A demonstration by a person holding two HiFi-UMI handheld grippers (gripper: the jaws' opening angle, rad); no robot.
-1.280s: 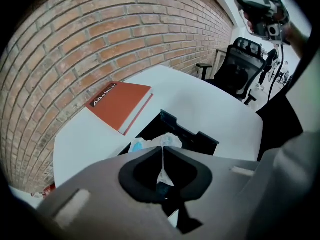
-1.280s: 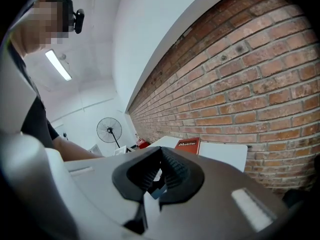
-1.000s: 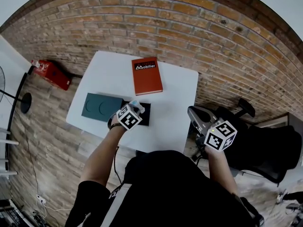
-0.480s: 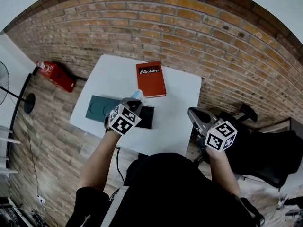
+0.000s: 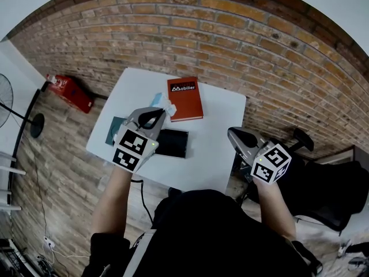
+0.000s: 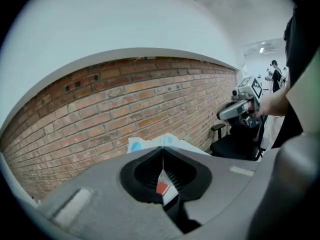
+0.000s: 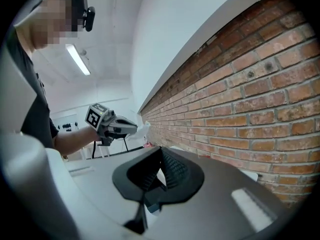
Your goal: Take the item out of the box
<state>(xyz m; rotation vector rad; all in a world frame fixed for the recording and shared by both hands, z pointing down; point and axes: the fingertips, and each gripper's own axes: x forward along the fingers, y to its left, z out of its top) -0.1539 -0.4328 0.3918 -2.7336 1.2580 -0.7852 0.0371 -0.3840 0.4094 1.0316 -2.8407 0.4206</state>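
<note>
Brick wall point(image 5: 230, 33) backs the far edge of a white desk point(image 5: 213, 149), seen from steeply above.

The left claw point(image 5: 161, 112) has its 2 jaws pressed together on a thin white packet point(image 5: 161, 101) with light-blue print. In the left gripper view the left claw point(image 6: 162, 149) pinches the sheet-thin packet point(image 6: 145, 143) edge-on. The packet's top stands out past the jaw tips, and a small red patch on it shows lower down between the pads. The packet hangs in the air above the desk, clear of the box and held only by this claw.

Just right of and nearer than the left claw, a black box point(image 5: 173, 143) lies flat on the desk with no lid on it. A teal lid point(image 5: 110, 133) lies at the box's left, partly hidden under the gripper body. Beyond the packet, toward the wall, a red book point(image 5: 184, 98) lies flat on the desk, apart from the box.

The right claw point(image 5: 231, 133) is held past the desk's right edge, well apart from the box. In the right gripper view the right claw point(image 7: 161, 151) shows its jaws narrow, tips meeting, with nothing between them.

Farther out, a red object point(image 5: 69, 91) lies left of the desk and a black chair point(image 5: 328, 183) stands to its right.
</note>
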